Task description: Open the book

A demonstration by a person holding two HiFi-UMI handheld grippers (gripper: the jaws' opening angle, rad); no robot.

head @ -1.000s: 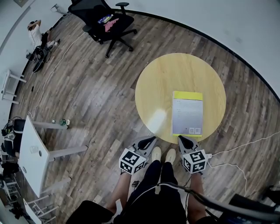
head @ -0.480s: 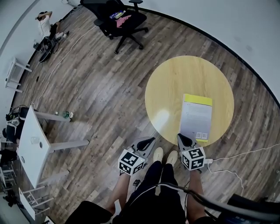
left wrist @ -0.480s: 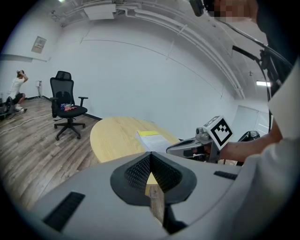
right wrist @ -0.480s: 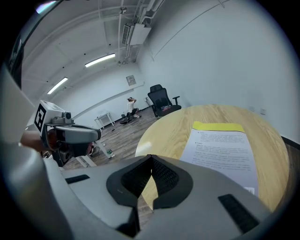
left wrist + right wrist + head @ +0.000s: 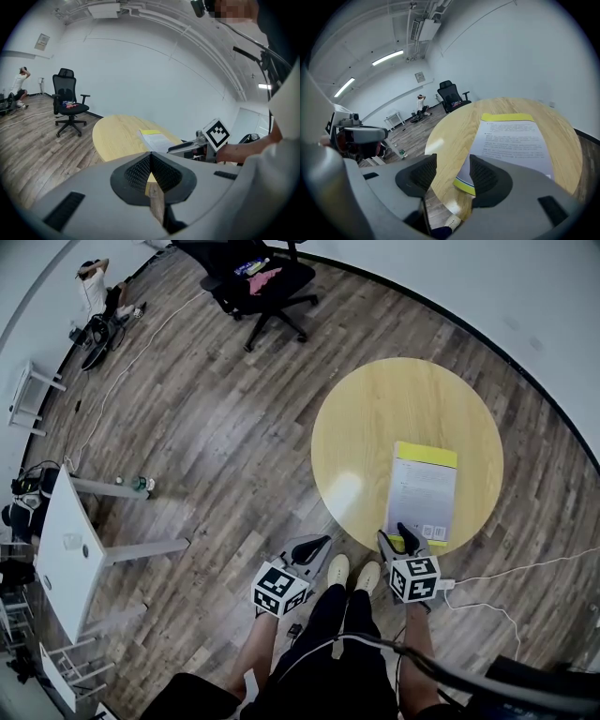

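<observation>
At the left, the left gripper (image 5: 322,541) hangs off the near rim of the round pale wooden tabletop (image 5: 375,418), by the person's left leg. It sits in much the same place as a second ago. In the left gripper view its jaws are pressed together with nothing between them (image 5: 151,161), so it takes no part in the work yet. Further right, the closed book with a white printed cover and a yellow band along its far end (image 5: 424,488) lies flat on the near right part of the tabletop, its near edge close to the rim. It does not look shifted on the wood. The change is at the right: the right gripper (image 5: 404,532), which a second ago stopped just short of the book's near edge, has come forward and down to that edge. Its jaws have just been opening. In the right gripper view they stand spread (image 5: 452,174), and the book's near left corner, with its yellow strip, shows in the gap between them. Whether a pad already touches the cover cannot be told, since the right-hand jaw hides that spot, but nothing looks pinched. The cover is not yet lifted, so the opening itself has not begun. This reads as the approach ending and a grip on the corner being prepared, probably by closing the jaws on the cover's edge to lift it.
</observation>
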